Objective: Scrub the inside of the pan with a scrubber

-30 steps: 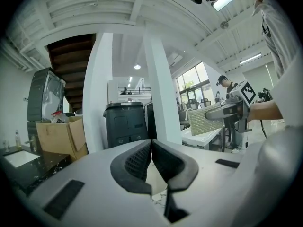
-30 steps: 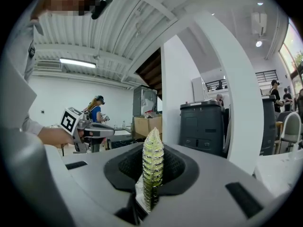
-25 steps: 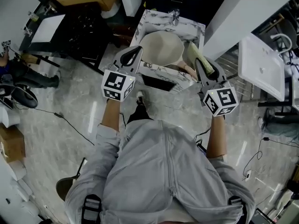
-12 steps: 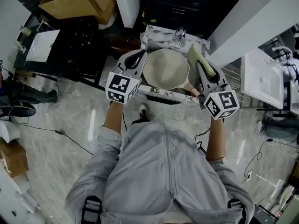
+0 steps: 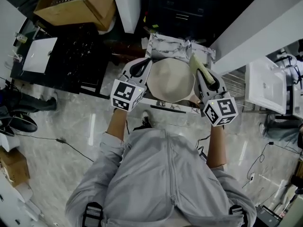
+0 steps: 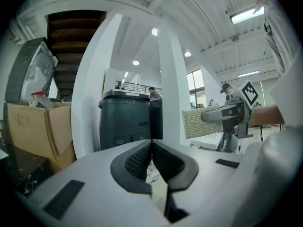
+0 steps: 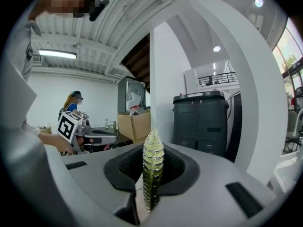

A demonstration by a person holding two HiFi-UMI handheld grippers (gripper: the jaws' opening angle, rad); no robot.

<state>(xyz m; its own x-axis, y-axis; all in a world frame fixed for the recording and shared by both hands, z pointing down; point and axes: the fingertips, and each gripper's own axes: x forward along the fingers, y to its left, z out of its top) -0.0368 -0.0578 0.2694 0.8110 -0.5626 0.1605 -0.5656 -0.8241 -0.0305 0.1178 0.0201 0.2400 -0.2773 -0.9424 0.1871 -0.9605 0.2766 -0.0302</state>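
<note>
Head view: the person in a grey jacket [image 5: 165, 174] stood at the front edge of a marble-patterned counter [image 5: 158, 42]. The pale round pan [image 5: 170, 79] lay at the counter's middle with its open side up, its near rim close to the front edge. The left gripper [image 5: 140, 66] was held at the pan's left rim and the right gripper [image 5: 207, 77] at its right rim; contact with the pan could not be judged from above. A yellow-green scrubber [image 5: 198, 64] projected forward from the right gripper towards the counter's far right corner. A cardboard box [image 5: 80, 6] stood on the floor well beyond the counter's left edge. Left gripper view: the jaws of the left gripper [image 6: 151, 143] met at their tips with nothing pinched between them. Across from them the right gripper [image 6: 232, 118] carried the scrubber [image 6: 201, 124], seen flat-on as a mesh rectangle. A dark bin [image 6: 125, 122] and the cardboard box [image 6: 38, 126] stood behind. Right gripper view: the jaws of the right gripper [image 7: 152, 150] were clamped on the scrubber [image 7: 152, 174], seen edge-on and upright. The left gripper [image 7: 92, 135] showed at left, with the dark bin [image 7: 201, 122] behind.
</note>
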